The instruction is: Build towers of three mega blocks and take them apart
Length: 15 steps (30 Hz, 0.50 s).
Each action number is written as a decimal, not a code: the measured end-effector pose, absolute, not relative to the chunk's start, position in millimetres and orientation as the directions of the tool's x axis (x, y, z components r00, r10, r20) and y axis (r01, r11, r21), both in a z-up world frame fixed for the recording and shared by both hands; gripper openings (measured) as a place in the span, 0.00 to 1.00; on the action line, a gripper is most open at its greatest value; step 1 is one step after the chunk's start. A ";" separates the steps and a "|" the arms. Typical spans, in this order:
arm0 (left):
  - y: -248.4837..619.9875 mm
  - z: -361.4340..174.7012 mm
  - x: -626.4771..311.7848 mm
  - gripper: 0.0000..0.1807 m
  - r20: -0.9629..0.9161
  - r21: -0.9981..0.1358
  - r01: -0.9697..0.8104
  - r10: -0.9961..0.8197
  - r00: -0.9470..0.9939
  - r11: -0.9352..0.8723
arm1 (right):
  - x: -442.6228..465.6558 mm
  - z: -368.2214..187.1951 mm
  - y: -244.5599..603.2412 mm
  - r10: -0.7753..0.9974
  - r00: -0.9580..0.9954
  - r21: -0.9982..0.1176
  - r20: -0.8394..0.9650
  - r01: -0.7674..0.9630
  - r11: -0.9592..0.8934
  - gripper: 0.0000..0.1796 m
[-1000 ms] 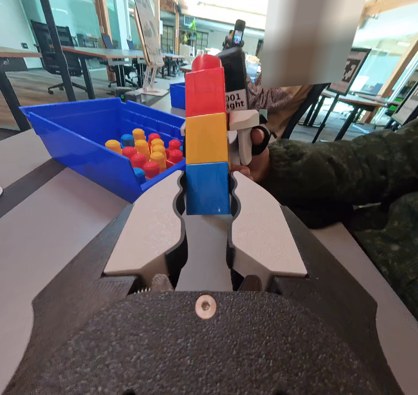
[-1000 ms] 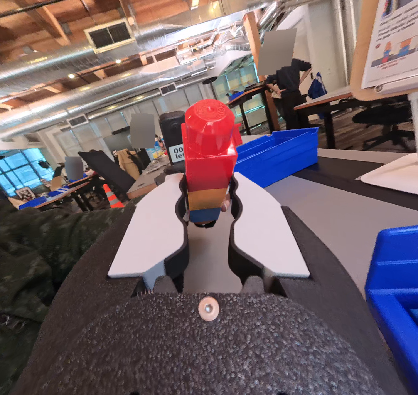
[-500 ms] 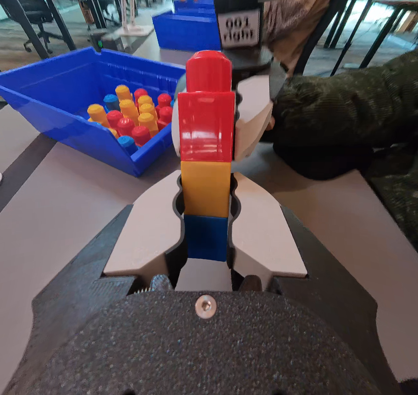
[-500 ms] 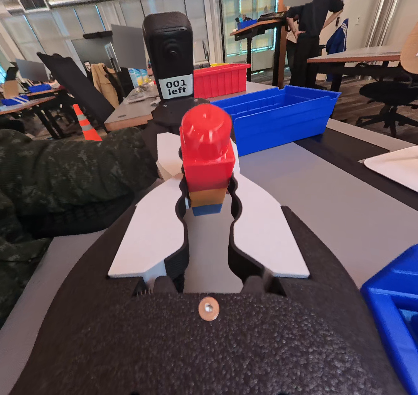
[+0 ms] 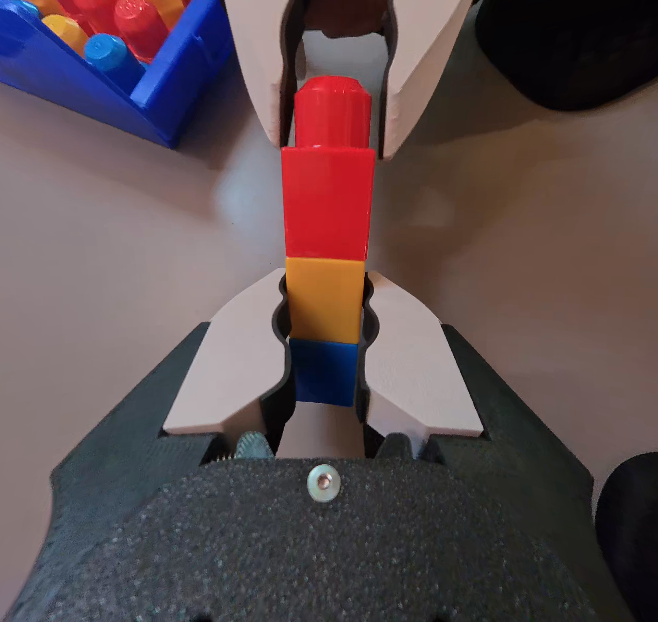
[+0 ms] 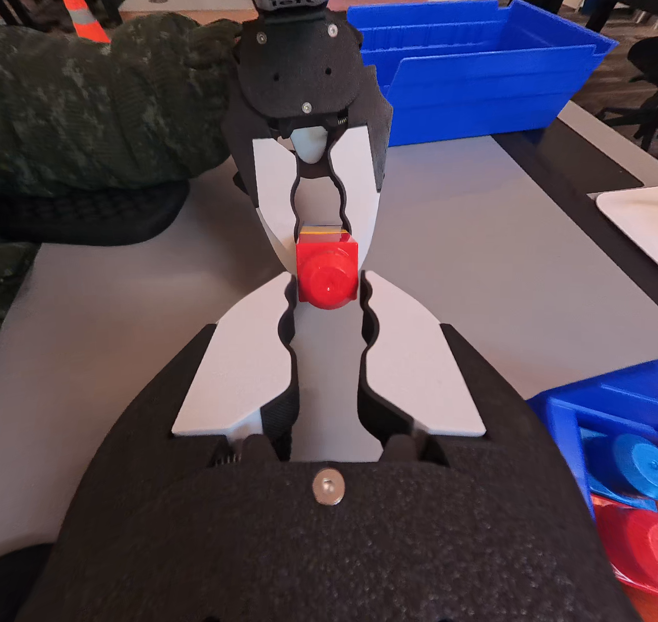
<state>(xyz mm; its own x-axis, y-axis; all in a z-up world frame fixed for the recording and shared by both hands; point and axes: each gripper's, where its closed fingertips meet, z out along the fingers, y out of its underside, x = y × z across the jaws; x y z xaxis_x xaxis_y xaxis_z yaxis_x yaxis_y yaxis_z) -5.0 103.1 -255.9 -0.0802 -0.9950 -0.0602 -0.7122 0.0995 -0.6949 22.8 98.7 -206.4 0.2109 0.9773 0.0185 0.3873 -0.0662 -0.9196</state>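
Both cameras have tipped down since the half-second-old frames: room background is mostly gone and the tower now lies along the view axis, with the right tool pulled back off the red block.

Grey counter point(image 5: 106, 249) fills both views. Blue bin point(image 5: 153, 106) sits far left in the left wrist view, holding red, orange and blue blocks point(image 5: 106, 17) standing pegs-up. In the right wrist view another blue bin point(image 6: 480, 81) sits far right on the counter, and a third bin point(image 6: 569, 427) is at the near right edge with blue and red pieces inside. Dark green sleeve point(image 6: 106, 99) lies far left behind the left tool.

Left tool point(image 5: 325, 306) is clamped on the tower point(image 5: 327, 249): fingers grip the orange block point(image 5: 324, 298) and the blue block point(image 5: 324, 373) behind it. Tower is held off the counter, between the two tools, pointing away from the left tool.

Red block point(image 5: 327, 202) is the free end, peg toward the right tool point(image 5: 331, 142). Right tool's fingers are parted, straddling the red peg with a gap each side in the left wrist view; not gripping. Right wrist view agrees: right tool point(image 6: 327, 284) fingertips flank the red block point(image 6: 327, 277) with slight clearance, left tool point(image 6: 322, 234) visible beyond it holding the far end.
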 end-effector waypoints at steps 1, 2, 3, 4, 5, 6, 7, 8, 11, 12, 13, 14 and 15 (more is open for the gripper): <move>103.8 -257.5 -5.6 0.21 -0.063 -0.690 -0.717 -0.995 -0.078 0.100 | 22.6 -205.2 98.9 0.977 0.212 -0.922 0.013 0.380 -0.070 0.21; 103.6 -258.0 -5.7 0.21 -0.060 -0.690 -0.717 -0.995 -0.079 0.099 | 22.9 -204.7 99.0 0.977 0.212 -0.923 0.011 0.378 -0.071 0.21; 102.4 -257.6 -5.4 0.21 -0.053 -0.694 -0.713 -0.995 -0.085 0.098 | 23.5 -205.4 98.6 0.978 0.210 -0.921 0.011 0.382 -0.072 0.18; 102.3 -257.3 -5.3 0.21 -0.053 -0.696 -0.712 -0.995 -0.085 0.098 | 24.0 -205.9 98.5 0.978 0.209 -0.919 0.013 0.387 -0.071 0.17; 102.3 -256.4 -5.1 0.21 -0.053 -0.699 -0.708 -0.995 -0.085 0.098 | 24.1 -205.4 98.5 0.978 0.210 -0.918 0.018 0.391 -0.067 0.16; 102.3 -254.2 -4.9 0.21 -0.052 -0.707 -0.700 -0.995 -0.087 0.098 | 23.8 -203.4 98.6 0.977 0.213 -0.917 0.024 0.393 -0.063 0.16; 102.7 -250.1 -3.9 0.21 -0.049 -0.726 -0.681 -0.995 -0.087 0.095 | 23.9 -200.5 98.7 0.976 0.216 -0.918 0.026 0.393 -0.062 0.16; 103.4 -243.2 -1.9 0.21 -0.042 -0.758 -0.647 -0.996 -0.083 0.086 | 25.3 -196.5 99.3 0.975 0.220 -0.917 0.030 0.394 -0.061 0.16; 114.5 -225.2 -8.1 0.21 -0.020 -0.812 -0.583 -0.999 -0.030 0.033 | 42.3 -162.6 107.8 0.961 0.271 -0.940 0.055 0.338 -0.041 0.16; 119.1 -220.9 -13.3 0.21 -0.017 -0.831 -0.555 -1.000 -0.012 0.021 | 57.8 -137.3 117.1 0.942 0.329 -0.962 0.070 0.271 -0.024 0.16; 122.0 -211.5 -16.5 0.21 0.008 -0.869 -0.494 -1.000 0.000 -0.007 | 78.3 -109.2 127.3 0.915 0.397 -0.982 0.069 0.191 -0.009 0.16; 127.7 -200.1 -19.7 0.21 0.024 -0.904 -0.426 -0.999 0.025 -0.033 | 104.1 -82.4 142.3 0.864 0.499 -0.993 0.065 0.114 0.009 0.16; 135.6 -188.8 -23.4 0.21 0.023 -0.930 -0.364 -0.998 0.060 -0.043 | 134.5 -59.6 161.3 0.777 0.626 -0.998 0.064 0.060 0.033 0.16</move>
